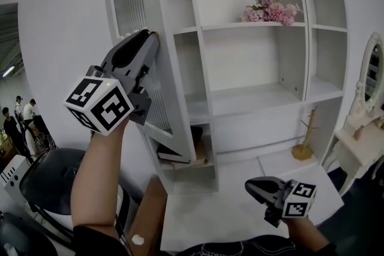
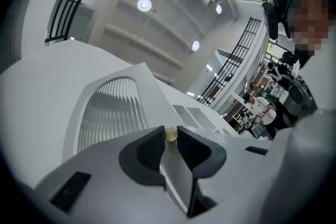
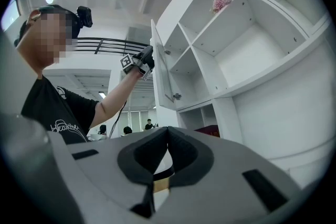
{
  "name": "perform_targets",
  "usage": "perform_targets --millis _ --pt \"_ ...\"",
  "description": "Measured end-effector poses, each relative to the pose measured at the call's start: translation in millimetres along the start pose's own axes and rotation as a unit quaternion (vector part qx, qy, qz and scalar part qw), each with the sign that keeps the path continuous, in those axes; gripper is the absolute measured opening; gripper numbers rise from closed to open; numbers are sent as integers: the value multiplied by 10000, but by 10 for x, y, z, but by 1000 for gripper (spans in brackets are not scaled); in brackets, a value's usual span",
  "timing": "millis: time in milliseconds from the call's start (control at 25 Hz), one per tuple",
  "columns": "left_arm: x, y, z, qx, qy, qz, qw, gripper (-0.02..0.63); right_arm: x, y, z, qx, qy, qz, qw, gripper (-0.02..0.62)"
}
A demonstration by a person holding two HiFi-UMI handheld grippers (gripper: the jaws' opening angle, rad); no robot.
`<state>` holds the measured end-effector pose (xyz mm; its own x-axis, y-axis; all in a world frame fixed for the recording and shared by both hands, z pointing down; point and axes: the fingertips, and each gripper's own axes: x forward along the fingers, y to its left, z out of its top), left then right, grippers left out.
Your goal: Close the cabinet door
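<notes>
Between left tongs (image 2: 170,141) | gold knob (image 2: 170,134) of cabinet door (image 2: 113,110), pinched

place: staged showroom hall | cues: white cabinet (image 1: 240,60); vanity table (image 1: 360,135); balcony railings (image 2: 229,63)

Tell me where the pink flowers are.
In the head view the pink flowers lie upper right, on the upper shelf of the cabinet, beside a divider.

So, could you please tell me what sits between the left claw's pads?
A gold knob on the cabinet door, pinched by the left claw; the left gripper view shows it.
</notes>
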<state>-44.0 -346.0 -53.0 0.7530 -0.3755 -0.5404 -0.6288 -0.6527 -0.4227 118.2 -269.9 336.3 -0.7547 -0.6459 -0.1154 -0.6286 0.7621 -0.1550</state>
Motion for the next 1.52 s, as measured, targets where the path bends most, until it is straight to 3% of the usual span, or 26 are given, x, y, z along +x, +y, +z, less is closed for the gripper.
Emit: perform_targets --millis 240,920,1520 --pt "448 -105 -267 294 221 239 9990 77 -254 -348 91 -5 -114 -66 9999 5" --pt "916 -91 -704 658 449 849 9932 75 -687 -797 15 17 -74 -313 9995 5" --pt "1234 14 -1011 967 772 1009 9872 75 -672 -1049 47 35 -83 -355 9993 5"
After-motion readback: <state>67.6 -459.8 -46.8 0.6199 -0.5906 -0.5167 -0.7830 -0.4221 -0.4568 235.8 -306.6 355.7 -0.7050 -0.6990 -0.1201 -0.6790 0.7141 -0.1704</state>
